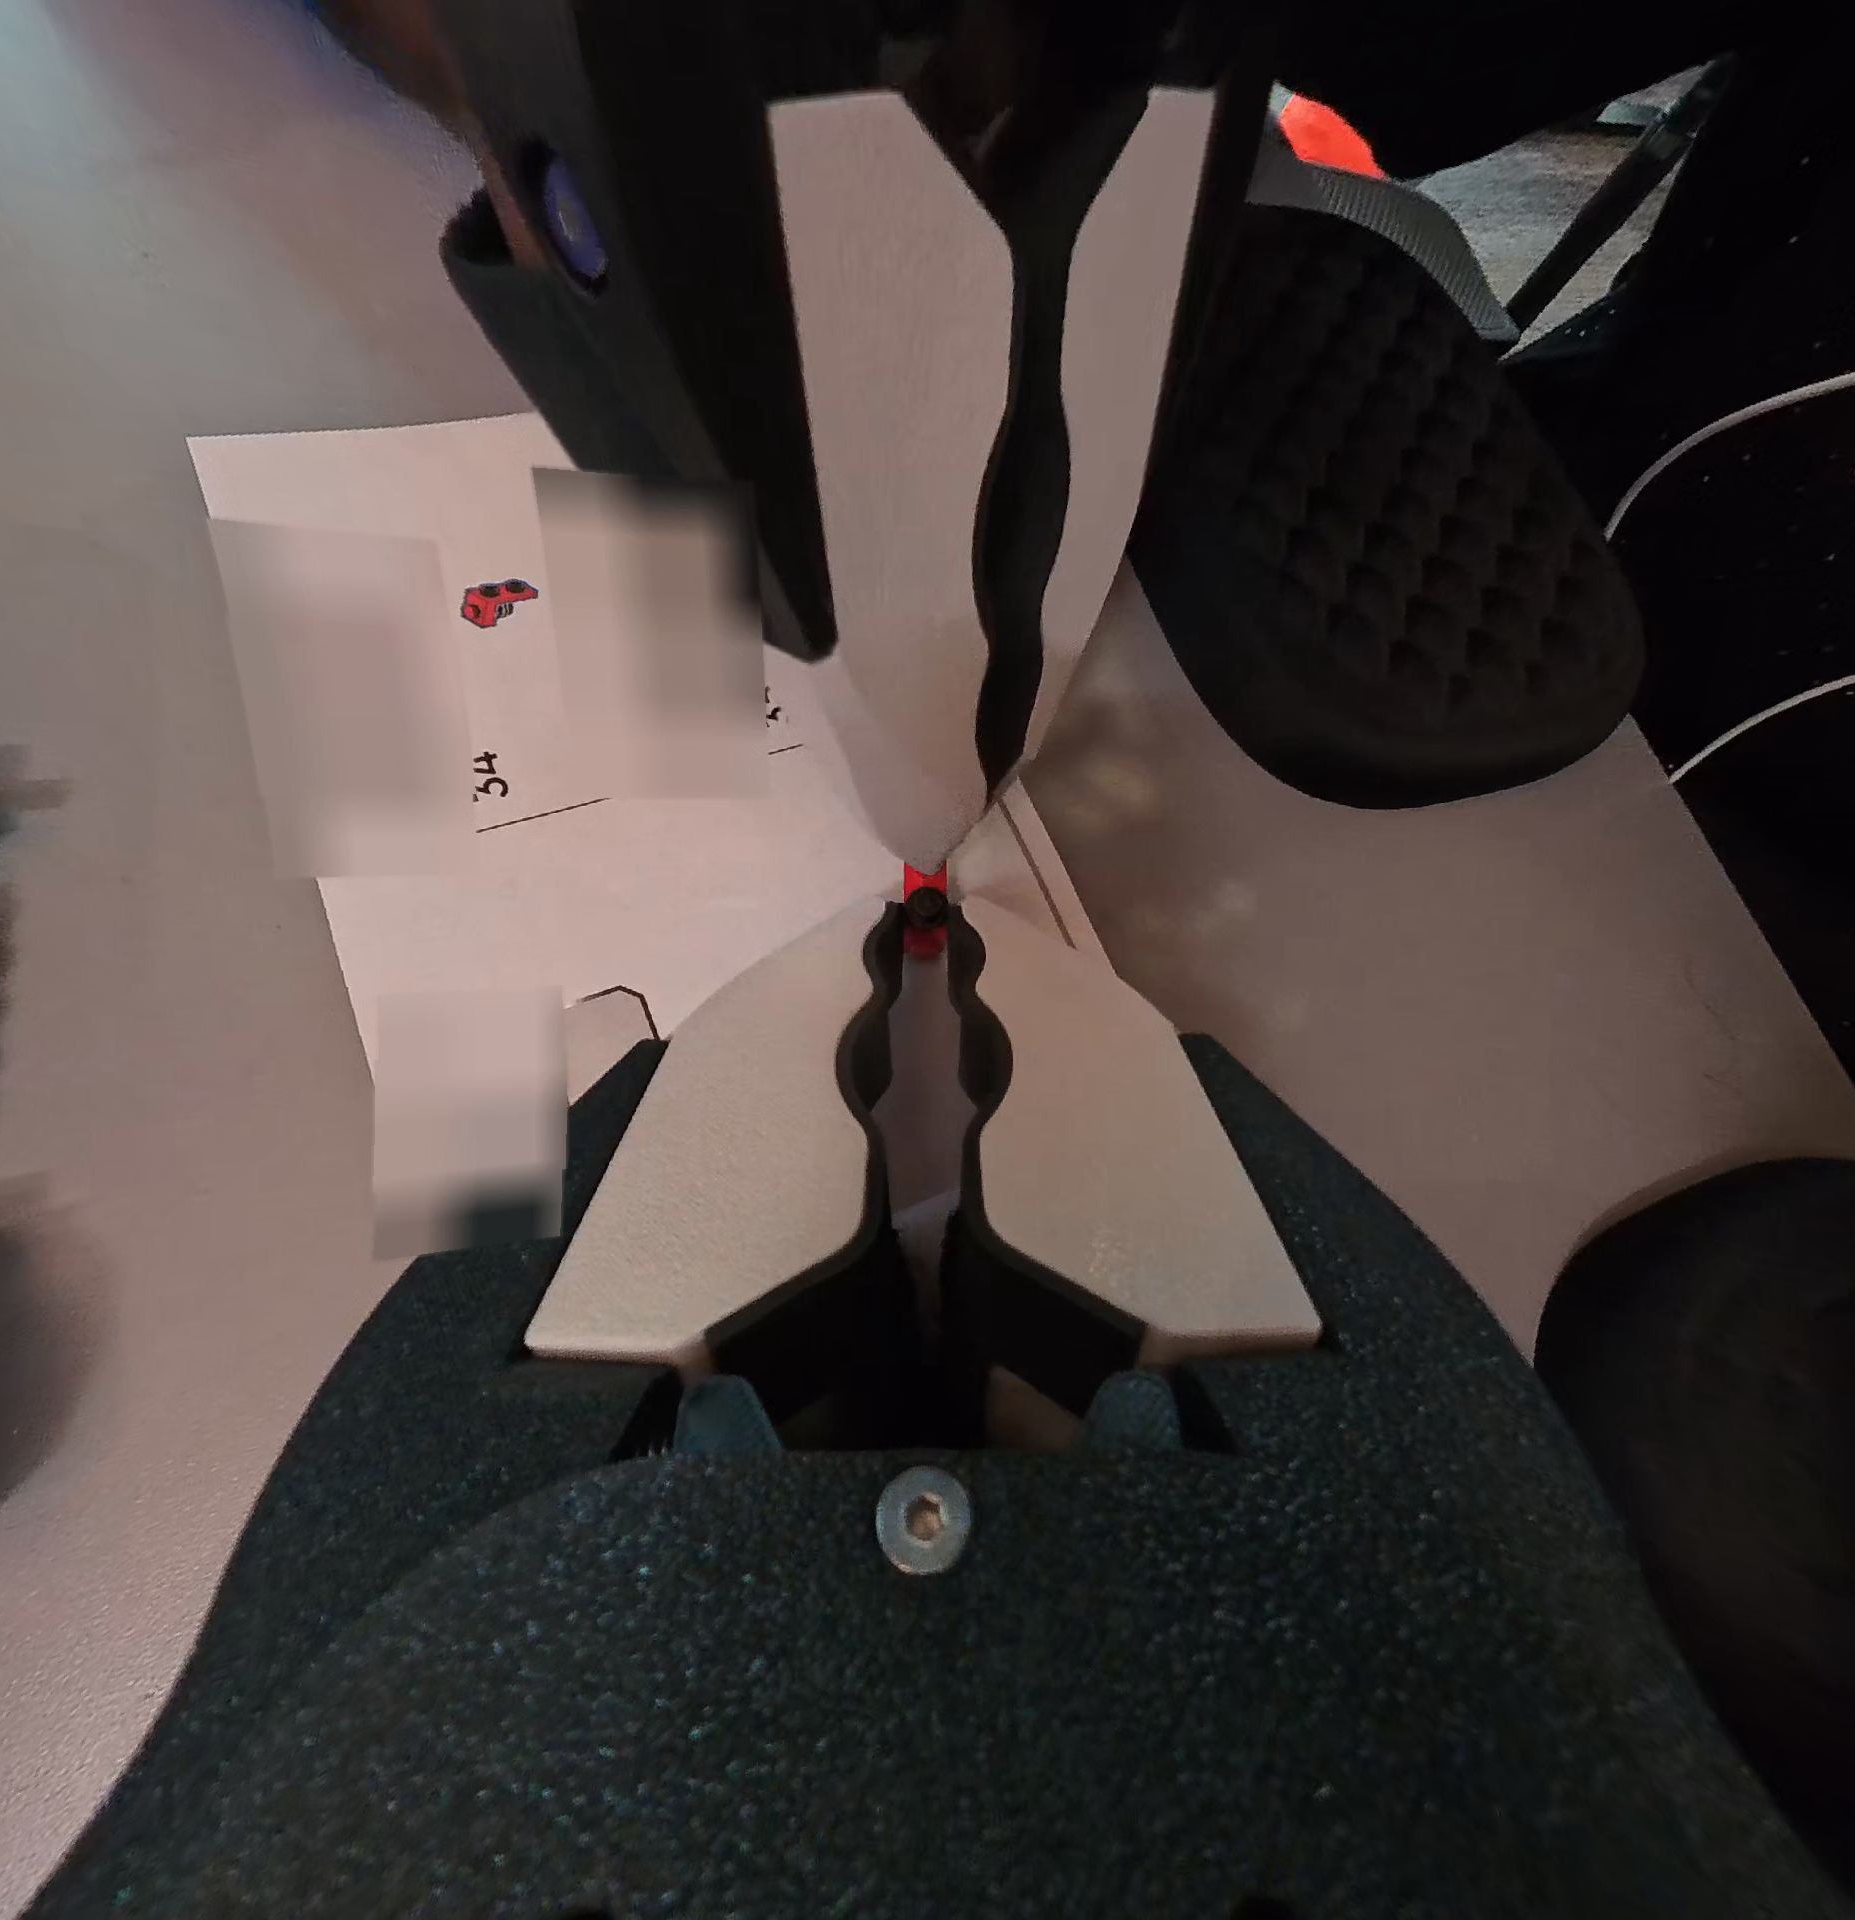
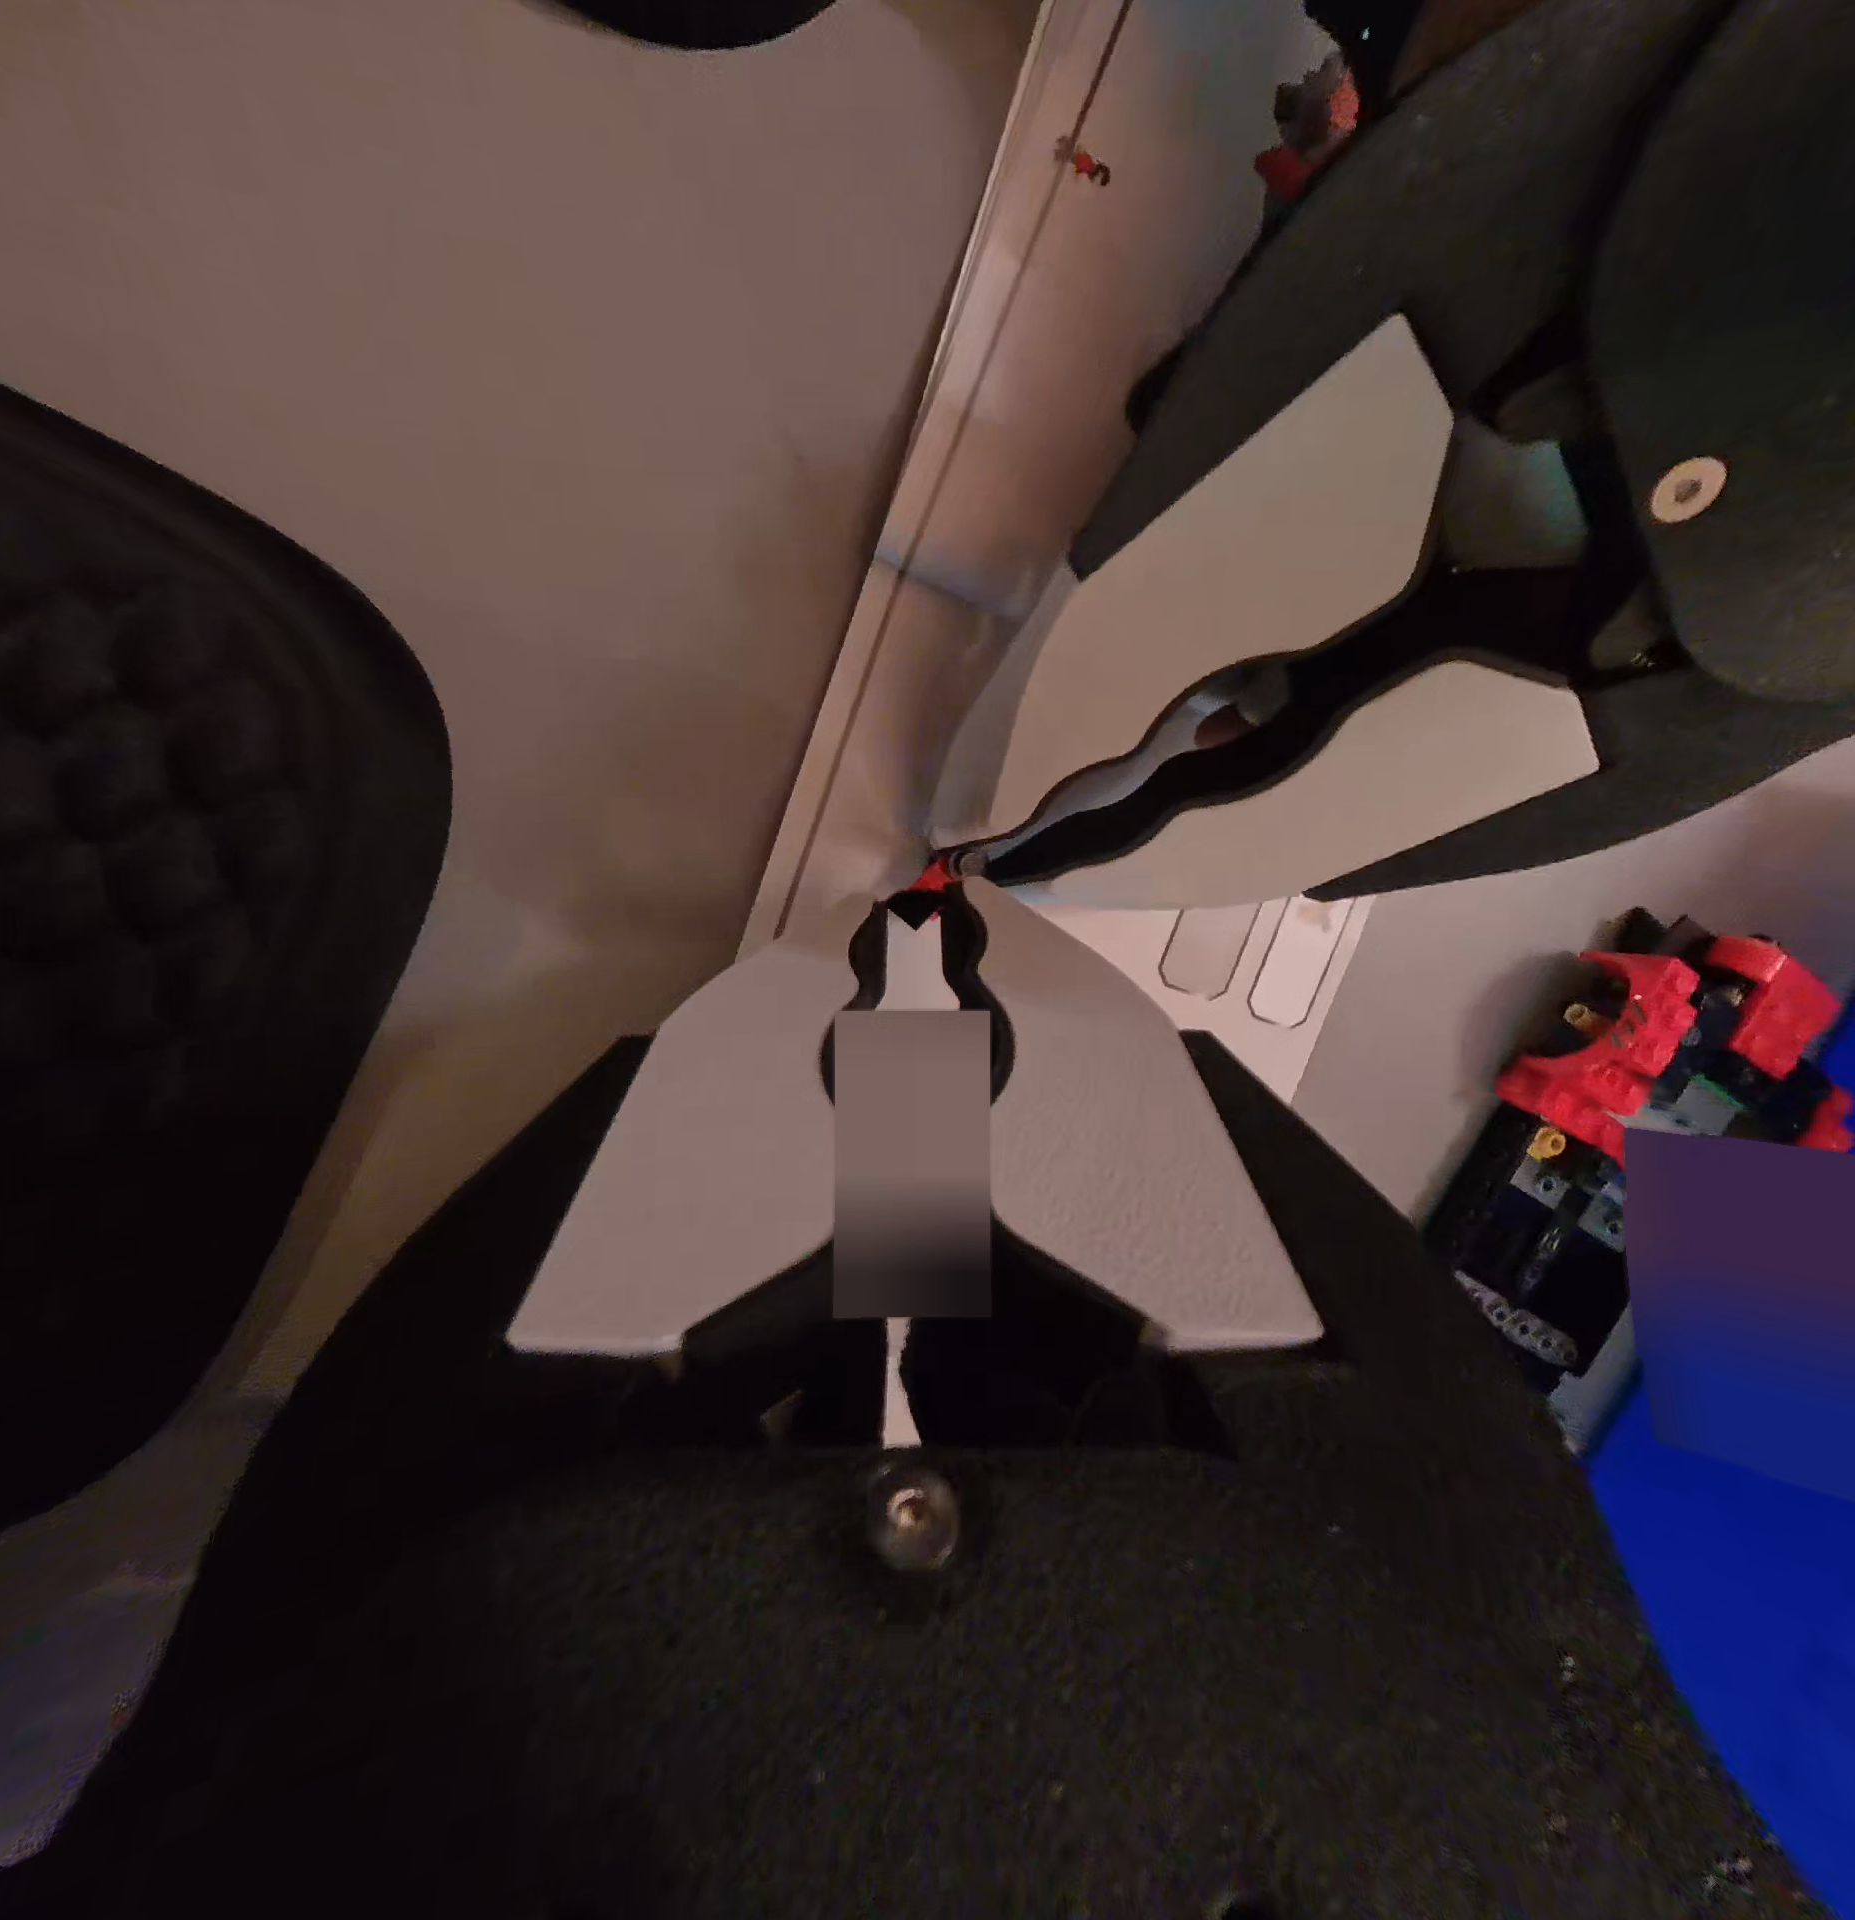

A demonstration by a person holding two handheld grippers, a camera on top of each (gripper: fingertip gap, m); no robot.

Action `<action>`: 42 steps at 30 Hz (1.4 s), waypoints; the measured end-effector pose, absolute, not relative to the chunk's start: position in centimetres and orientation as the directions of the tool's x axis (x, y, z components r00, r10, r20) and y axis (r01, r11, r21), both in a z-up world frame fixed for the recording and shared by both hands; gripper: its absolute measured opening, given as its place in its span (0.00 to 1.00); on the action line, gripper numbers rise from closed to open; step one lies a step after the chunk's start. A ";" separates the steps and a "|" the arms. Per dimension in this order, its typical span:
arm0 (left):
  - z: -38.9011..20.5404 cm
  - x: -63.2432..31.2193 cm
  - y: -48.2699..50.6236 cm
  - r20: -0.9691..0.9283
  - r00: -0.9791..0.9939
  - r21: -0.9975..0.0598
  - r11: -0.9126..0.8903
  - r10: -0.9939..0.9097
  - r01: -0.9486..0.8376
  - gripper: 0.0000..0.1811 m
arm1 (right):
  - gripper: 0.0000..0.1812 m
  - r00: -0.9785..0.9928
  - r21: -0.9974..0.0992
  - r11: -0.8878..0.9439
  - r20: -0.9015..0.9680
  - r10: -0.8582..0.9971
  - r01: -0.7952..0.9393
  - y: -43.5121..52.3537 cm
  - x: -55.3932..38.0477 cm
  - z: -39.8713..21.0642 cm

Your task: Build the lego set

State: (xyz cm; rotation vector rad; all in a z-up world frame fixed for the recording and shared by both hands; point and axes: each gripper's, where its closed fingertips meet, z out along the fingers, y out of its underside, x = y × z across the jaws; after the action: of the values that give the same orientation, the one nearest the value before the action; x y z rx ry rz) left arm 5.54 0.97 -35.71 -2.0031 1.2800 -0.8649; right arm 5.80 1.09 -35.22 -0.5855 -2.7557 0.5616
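Note:
A small red Lego piece (image 1: 915,883) with a black pin (image 1: 925,914) is pinched between both grippers above the white table. My left gripper (image 1: 923,930) is shut on its near end. My right gripper (image 1: 944,847) comes down from the top of the left wrist view, shut, with its tips on the far end. In the right wrist view my right gripper (image 2: 918,920) is shut on the red and black piece (image 2: 915,914), and the left gripper (image 2: 959,860) reaches in from the upper right, tip to tip. Most of the piece is hidden by the fingers.
An open instruction booklet (image 1: 632,894) lies on the table under the grippers. A partly built red and black Lego model (image 2: 1671,1081) stands at the right beside a blue surface (image 2: 1775,1662). A black textured chair seat (image 1: 1370,540) and white cables (image 1: 1733,416) lie beyond the table edge. Only a small space, under 4 cm, lies between the two pairs of fingers.

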 end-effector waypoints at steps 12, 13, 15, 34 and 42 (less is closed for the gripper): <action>-35.7 5.5 1.0 0.207 0.321 -0.768 -0.357 -0.924 -0.531 0.04 | 0.06 -0.890 -0.409 0.886 0.289 0.351 0.217 1.1 5.4 -35.5; -35.7 5.6 1.0 0.207 0.321 -0.768 -0.357 -0.924 -0.532 0.04 | 0.06 -0.891 -0.407 0.888 0.292 0.347 0.213 1.1 5.5 -35.6; -35.7 5.6 1.0 0.208 0.320 -0.768 -0.357 -0.924 -0.532 0.04 | 0.06 -0.890 -0.408 0.890 0.301 0.343 0.205 1.1 5.4 -35.5; -35.7 5.6 1.0 0.214 0.320 -0.767 -0.362 -0.923 -0.530 0.04 | 0.06 -0.886 -0.428 0.887 0.323 0.332 0.176 0.9 5.3 -35.5; -35.7 5.6 0.9 0.216 0.319 -0.767 -0.362 -0.923 -0.530 0.04 | 0.06 -0.890 -0.423 0.890 0.320 0.325 0.173 1.0 5.3 -35.5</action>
State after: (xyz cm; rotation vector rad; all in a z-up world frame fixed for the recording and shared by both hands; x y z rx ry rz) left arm 5.56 0.94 -35.73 -2.0100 1.2775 -0.8812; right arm 5.35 0.95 -35.53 -0.3666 -2.6698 0.5474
